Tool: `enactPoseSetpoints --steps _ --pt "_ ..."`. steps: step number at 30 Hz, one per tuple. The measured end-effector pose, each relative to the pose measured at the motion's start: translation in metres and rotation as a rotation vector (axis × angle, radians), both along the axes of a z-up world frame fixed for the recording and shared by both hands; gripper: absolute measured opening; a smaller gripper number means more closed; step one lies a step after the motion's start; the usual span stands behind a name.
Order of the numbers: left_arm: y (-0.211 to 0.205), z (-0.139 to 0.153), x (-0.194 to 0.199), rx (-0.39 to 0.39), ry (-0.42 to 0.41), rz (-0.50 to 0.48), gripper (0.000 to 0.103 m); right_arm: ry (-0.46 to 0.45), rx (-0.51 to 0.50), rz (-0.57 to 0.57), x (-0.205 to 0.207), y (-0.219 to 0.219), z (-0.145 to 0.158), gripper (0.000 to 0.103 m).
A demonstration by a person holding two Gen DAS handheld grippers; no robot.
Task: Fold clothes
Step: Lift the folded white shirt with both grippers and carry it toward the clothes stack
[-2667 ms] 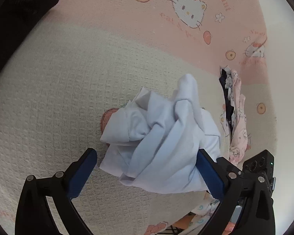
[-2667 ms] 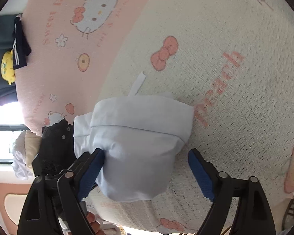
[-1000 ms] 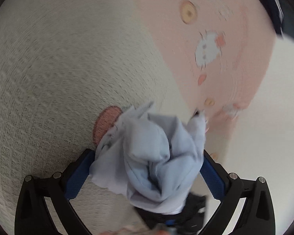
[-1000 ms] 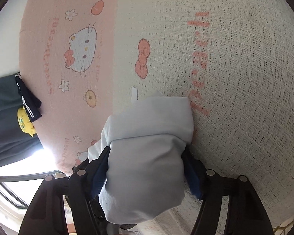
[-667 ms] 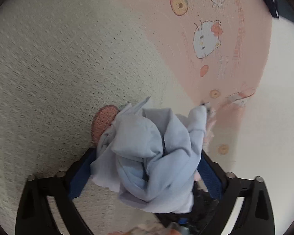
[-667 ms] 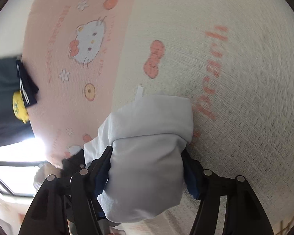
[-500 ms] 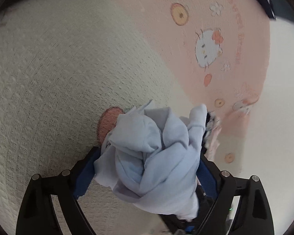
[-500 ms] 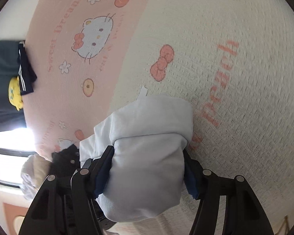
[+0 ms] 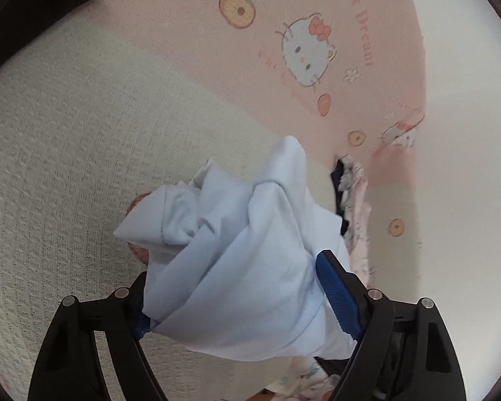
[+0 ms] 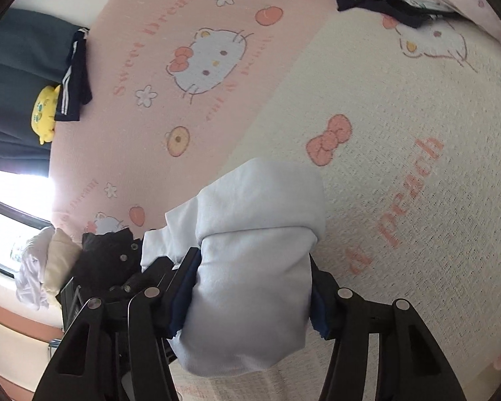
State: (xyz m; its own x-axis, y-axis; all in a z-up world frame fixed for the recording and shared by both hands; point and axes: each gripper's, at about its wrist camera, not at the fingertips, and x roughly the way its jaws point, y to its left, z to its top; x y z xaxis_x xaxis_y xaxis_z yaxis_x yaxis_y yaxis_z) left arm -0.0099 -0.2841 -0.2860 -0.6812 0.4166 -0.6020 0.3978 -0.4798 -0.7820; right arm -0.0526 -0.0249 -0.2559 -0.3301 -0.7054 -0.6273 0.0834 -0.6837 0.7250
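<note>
The pale blue garment [image 9: 243, 267] between the fingers is soft, matt cloth with loose folds. The bedspread [image 9: 83, 153] beyond the fingertips is bumpy woven cloth, cream and pink, not shiny. The gripper fingers [image 10: 360, 334] look like black matt plastic with small shiny metal screws. Their blue pads [image 9: 335, 297] have a rough, dotted rubbery face.

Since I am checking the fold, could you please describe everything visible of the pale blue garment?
The pale blue garment is soft, plain knit-looking cloth, bunched and creased rather than flat, with a stitched hem showing in the left wrist view. The left hand-held gripper has it between its closing jaws, and the right hand-held gripper, also closing, clamps a smoother rolled bundle of it. Behind it lies the cartoon-cat blanket.
</note>
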Motion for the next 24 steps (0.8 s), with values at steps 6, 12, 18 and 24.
enactPoseSetpoints --steps 6,12,18,24 --pt "0.002 0.036 -0.007 -0.048 0.080 -0.038 0.083 0.090 -0.034 -0.008 0.001 0.004 0.030 0.056" --pt "0.000 0.061 0.008 -0.038 0.149 -0.052 0.083 0.116 -0.058 -0.027 -0.002 0.007 0.055 0.056" --pt "0.001 0.080 -0.004 -0.047 0.198 -0.057 0.083 0.174 -0.003 0.025 -0.002 -0.001 0.092 0.056" --pt "-0.005 0.120 0.003 -0.076 0.276 -0.044 0.083 0.280 0.013 0.059 0.006 -0.014 0.137 0.056"
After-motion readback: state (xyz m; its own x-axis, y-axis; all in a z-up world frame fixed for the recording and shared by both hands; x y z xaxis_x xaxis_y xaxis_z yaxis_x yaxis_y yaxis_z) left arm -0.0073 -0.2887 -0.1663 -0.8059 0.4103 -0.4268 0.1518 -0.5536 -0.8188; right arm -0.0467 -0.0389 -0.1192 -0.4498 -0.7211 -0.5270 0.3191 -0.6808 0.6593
